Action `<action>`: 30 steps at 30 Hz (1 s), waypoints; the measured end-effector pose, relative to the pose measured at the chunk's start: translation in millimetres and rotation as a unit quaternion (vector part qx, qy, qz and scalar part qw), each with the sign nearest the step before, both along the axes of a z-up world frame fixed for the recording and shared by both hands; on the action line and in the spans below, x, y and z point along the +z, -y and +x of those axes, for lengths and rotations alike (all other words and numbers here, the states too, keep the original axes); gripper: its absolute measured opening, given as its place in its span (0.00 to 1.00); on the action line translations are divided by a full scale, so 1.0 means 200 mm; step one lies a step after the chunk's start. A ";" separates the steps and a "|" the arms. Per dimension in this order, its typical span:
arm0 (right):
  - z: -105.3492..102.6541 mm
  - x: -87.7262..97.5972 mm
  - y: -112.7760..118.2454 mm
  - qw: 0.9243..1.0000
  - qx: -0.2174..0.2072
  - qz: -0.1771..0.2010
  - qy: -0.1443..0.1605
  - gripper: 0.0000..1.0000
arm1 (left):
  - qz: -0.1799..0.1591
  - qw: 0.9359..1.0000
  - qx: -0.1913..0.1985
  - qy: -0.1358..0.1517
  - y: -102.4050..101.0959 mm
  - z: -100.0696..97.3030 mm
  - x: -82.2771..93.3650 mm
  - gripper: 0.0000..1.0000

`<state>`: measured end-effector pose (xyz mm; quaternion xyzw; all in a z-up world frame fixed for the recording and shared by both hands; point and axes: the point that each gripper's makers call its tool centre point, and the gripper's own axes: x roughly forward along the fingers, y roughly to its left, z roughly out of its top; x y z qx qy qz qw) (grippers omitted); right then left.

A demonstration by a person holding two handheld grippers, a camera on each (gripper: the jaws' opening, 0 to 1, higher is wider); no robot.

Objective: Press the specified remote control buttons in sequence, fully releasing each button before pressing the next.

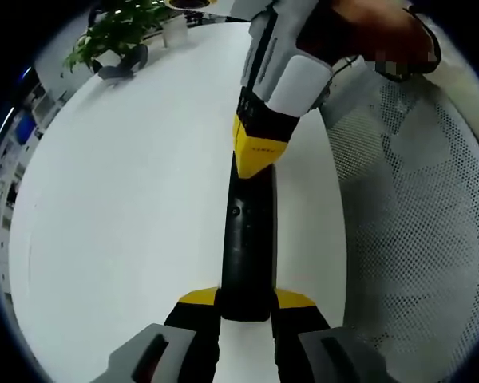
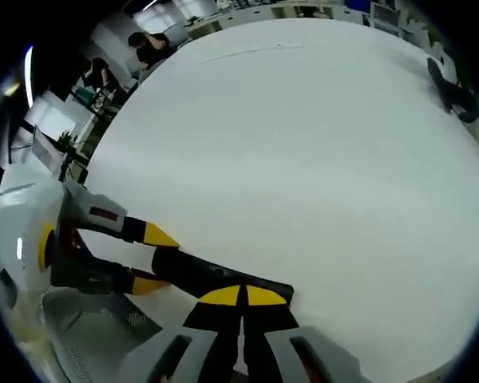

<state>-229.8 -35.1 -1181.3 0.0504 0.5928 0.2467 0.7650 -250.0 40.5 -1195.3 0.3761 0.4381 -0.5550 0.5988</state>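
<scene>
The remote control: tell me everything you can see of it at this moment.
The remote control is a long, slim black bar, apparently matte plastic, with one small round button visible near its middle; other markings are too dark to read. It lies flat on the white table. The left gripper is shut on its near end, yellow tips on both sides. The right gripper, closed, presses its yellow tips down on the far end. In the right gripper view it runs between both grippers.
</scene>
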 end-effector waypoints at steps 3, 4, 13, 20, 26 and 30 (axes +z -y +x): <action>0.01 0.00 -0.01 1.000 0.004 0.002 -0.001 0.00 | 0.002 1.000 -0.001 -0.001 0.00 0.00 0.00 0.22; 0.01 0.00 -0.01 1.000 0.005 0.001 -0.001 0.00 | 0.002 1.000 -0.001 -0.002 0.00 0.00 0.00 0.22; 0.01 -0.03 -0.03 1.000 0.016 -0.001 -0.006 0.00 | 0.004 1.000 -0.001 -0.002 0.00 0.00 0.00 0.22; 0.02 -0.04 -0.03 1.000 0.017 -0.001 -0.018 0.00 | 0.003 1.000 -0.002 -0.005 0.00 0.00 0.00 0.22; 0.02 -0.04 -0.04 0.999 0.025 -0.015 -0.015 0.00 | 0.005 1.000 -0.003 -0.006 0.00 0.00 0.00 0.22; 0.02 -0.04 -0.03 0.999 0.026 -0.022 -0.007 0.00 | 0.005 1.000 -0.001 -0.008 0.00 0.00 0.00 0.22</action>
